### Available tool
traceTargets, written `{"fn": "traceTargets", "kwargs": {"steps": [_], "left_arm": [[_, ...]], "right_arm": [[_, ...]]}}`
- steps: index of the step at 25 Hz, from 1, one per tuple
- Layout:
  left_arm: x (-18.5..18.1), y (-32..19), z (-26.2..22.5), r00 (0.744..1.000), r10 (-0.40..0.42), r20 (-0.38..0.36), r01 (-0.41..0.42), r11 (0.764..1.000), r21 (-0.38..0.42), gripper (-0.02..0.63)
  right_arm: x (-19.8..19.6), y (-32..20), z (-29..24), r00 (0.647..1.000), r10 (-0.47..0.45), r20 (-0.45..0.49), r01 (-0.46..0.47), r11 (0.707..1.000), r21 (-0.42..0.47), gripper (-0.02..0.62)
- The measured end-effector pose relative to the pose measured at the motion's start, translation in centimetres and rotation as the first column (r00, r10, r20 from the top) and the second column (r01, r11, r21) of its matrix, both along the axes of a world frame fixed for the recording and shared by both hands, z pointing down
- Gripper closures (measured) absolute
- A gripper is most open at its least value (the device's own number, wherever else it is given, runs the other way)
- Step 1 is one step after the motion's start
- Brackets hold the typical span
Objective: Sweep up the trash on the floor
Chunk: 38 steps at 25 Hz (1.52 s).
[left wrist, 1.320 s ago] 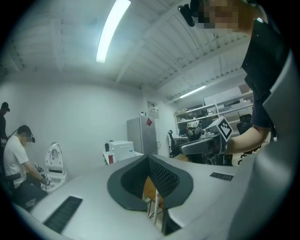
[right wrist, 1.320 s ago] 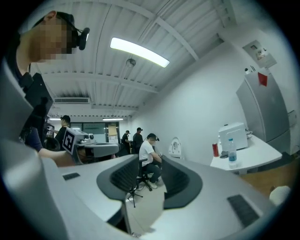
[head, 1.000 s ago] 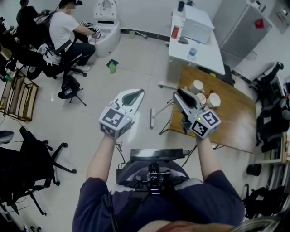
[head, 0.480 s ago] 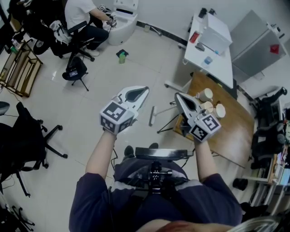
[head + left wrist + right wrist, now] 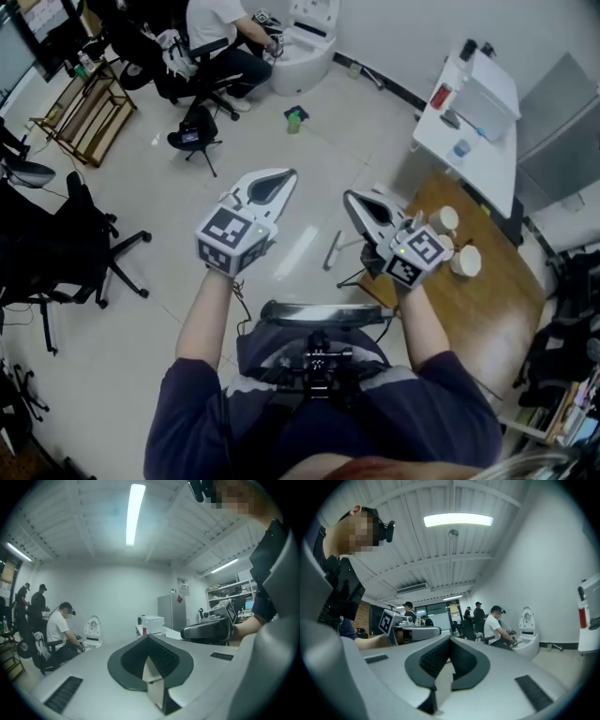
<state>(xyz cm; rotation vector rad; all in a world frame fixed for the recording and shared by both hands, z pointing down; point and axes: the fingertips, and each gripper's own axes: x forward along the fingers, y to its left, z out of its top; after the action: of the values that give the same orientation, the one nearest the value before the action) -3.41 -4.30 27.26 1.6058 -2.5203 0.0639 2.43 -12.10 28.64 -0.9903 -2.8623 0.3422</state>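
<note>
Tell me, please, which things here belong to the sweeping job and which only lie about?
For the job:
- green litter
- broom, probably
- left gripper and right gripper, both shut, empty

Lying about:
- cups
- red can
- toilet
- black chair

Left tongs (image 5: 279,178) and right tongs (image 5: 354,200) held out before the chest, both empty.
They sit side by side and apart, roughly level, tips angled slightly toward each other. Each pair of jaws is pressed together with nothing between; both bare forearms reach forward.
</note>
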Motion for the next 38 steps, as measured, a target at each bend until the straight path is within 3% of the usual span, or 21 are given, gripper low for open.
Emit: {"fn": "traceTargets", "kwargs": {"steps": [5, 11, 15, 20, 24, 29, 38], "left_arm": [[2.7, -3.1, -0.3, 0.988, -0.148, 0.045, 0.150, 0.988, -0.036, 0.603], [5.5, -3.8, 0.6, 0.956, -0.289, 0.047, 0.292, 0.953, -0.082, 0.603], [7.4, -1.3, 1.1, 0.928, -0.369, 0.041, 0.371, 0.922, -0.110, 0.603], [9.3, 3.7, 0.7, 0.885, -0.463, 0.043, 0.465, 0.879, -0.109, 0.603], [10.5, 7.5, 0.5, 0.869, -0.493, 0.046, 0.495, 0.863, -0.101, 0.603], [12.1, 12.7, 1.4, 0.872, -0.490, 0.006, 0.489, 0.870, -0.060, 0.603], [15.6, 21.6, 1.1, 0.877, -0.480, 0.027, 0.478, 0.876, 0.054, 0.603]], "right_arm": [[2.1, -1.1, 0.8, 0.986, -0.165, 0.007, 0.164, 0.986, 0.041, 0.589], [2.9, -1.5, 1.9, 0.945, -0.327, 0.004, 0.327, 0.945, 0.001, 0.589], [3.5, 0.9, 2.6, 0.915, -0.403, -0.003, 0.403, 0.915, -0.028, 0.589], [4.9, 5.5, 2.4, 0.871, -0.492, 0.005, 0.492, 0.871, 0.013, 0.589], [5.8, 8.9, 2.4, 0.854, -0.521, -0.014, 0.521, 0.853, 0.032, 0.589], [7.2, 14.2, 2.9, 0.853, -0.521, -0.032, 0.521, 0.848, 0.100, 0.589], [11.6, 22.1, 2.2, 0.882, -0.470, -0.039, 0.470, 0.871, 0.143, 0.589]]}}
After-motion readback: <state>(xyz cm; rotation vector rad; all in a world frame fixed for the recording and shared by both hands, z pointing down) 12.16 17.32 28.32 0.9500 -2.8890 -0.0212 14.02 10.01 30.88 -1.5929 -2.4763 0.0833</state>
